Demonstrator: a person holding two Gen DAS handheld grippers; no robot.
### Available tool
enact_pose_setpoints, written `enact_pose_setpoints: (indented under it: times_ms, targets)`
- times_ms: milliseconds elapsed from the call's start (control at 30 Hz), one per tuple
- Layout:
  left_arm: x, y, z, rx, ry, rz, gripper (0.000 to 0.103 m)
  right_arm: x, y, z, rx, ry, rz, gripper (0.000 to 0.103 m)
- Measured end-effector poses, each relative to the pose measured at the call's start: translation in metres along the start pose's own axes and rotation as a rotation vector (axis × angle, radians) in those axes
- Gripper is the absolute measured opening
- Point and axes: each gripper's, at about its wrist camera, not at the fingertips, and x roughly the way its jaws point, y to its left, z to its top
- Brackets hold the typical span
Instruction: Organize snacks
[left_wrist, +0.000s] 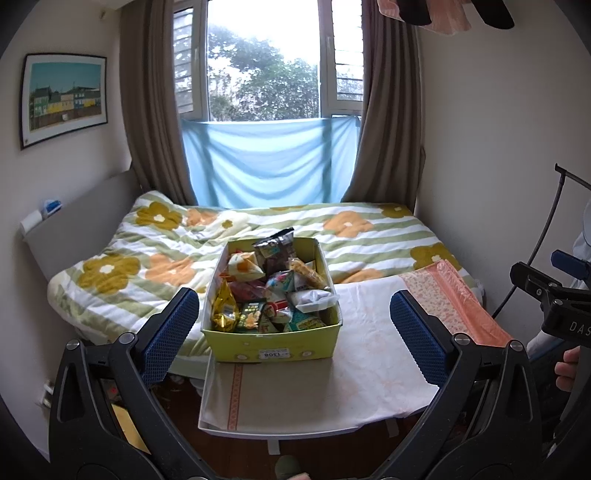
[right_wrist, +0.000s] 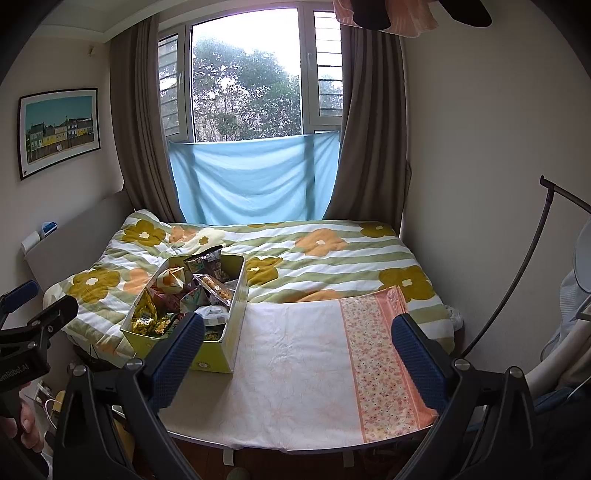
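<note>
Box (left_wrist: 271, 341) of snacks – ahead of left claw (left_wrist: 293, 332) | both claws wide – empty

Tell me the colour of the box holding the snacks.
Yellow-green box, with small white flower marks low on its front; clearest in the left wrist view.

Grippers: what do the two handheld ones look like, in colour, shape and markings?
The left gripper and right gripper look alike: black plastic arms with silver pivot screws, ending in blue dimple-textured pads. White lettering, partly cut off, marks each black body.

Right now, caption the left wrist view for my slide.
Open left hand-held gripper faces a yellow-green cardboard box of packaged snacks.
</note>
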Motion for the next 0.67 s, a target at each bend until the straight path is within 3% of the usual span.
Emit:
enact_pose_setpoints:
  times_ms: [667]
  targets:
    - [0.018, 0.027, -0.002, -0.036, 0.01, 0.007, 0.103, 0.022, 0.02, 0.001, -0.014, 0.051, 0.009, 0.101]
